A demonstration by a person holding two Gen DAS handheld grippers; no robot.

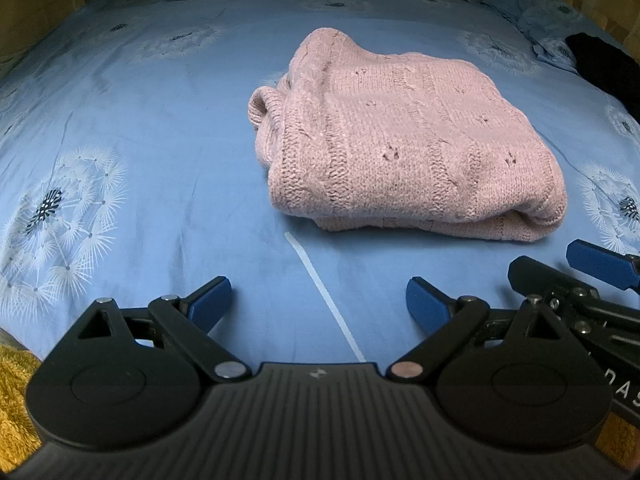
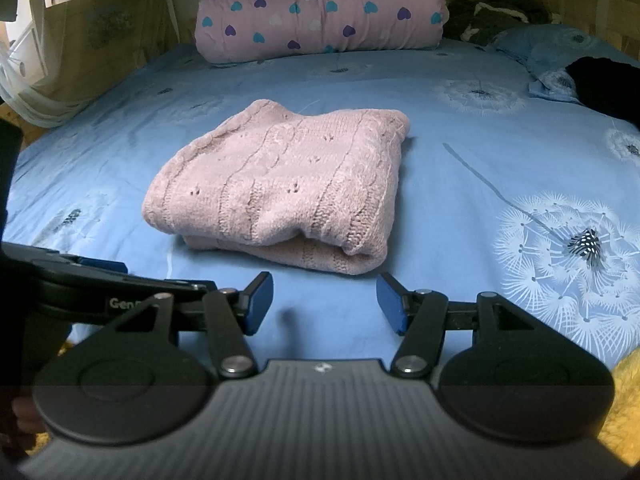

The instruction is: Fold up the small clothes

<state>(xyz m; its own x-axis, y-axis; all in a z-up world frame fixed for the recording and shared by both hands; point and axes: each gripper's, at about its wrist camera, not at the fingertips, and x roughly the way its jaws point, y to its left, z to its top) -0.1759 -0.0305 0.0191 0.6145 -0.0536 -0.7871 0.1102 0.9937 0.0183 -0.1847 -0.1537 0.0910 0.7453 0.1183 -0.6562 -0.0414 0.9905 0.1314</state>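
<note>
A pink knitted sweater (image 1: 400, 140) lies folded into a thick bundle on the blue dandelion-print bed sheet (image 1: 160, 120); it also shows in the right wrist view (image 2: 288, 184). My left gripper (image 1: 319, 304) is open and empty, low over the sheet just in front of the sweater's near left edge. My right gripper (image 2: 325, 302) is open and empty, close in front of the sweater's folded near edge. The right gripper's fingers (image 1: 600, 264) show at the right of the left wrist view. Neither gripper touches the sweater.
A white cable tie (image 1: 324, 296) lies on the sheet before the sweater. A rolled pink heart-print quilt (image 2: 320, 8) lies at the bed's far end. A black garment (image 2: 604, 84) and blue pillow (image 2: 552, 48) lie far right. A yellow fuzzy blanket (image 1: 16, 400) hangs at the near edge.
</note>
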